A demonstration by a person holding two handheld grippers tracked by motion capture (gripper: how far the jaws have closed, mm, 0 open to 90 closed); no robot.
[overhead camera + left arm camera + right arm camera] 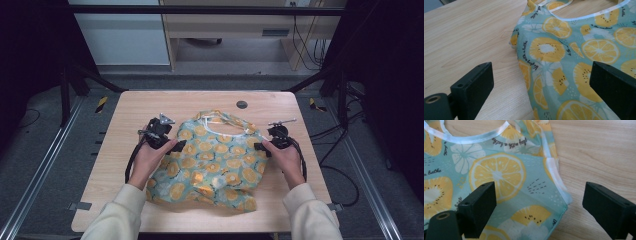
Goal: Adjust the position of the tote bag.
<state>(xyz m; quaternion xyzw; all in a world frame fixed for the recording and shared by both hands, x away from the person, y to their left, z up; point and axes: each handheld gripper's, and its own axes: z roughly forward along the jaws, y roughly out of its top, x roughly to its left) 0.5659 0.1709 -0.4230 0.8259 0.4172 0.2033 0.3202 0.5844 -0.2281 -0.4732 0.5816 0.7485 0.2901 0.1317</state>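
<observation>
Wooden surface [130,107] bears a rumpled bib [215,160], ungrasped, both grippers [161,136] [272,140] flanking it, fingers spread.

Count from my end: one surface [130,107], light wood. One fruit-print cloth [215,160] on it, teal with orange slices. Two grippers, left gripper [172,146] and right gripper [261,146], one per hand. Two hands, two cream sleeves.
</observation>
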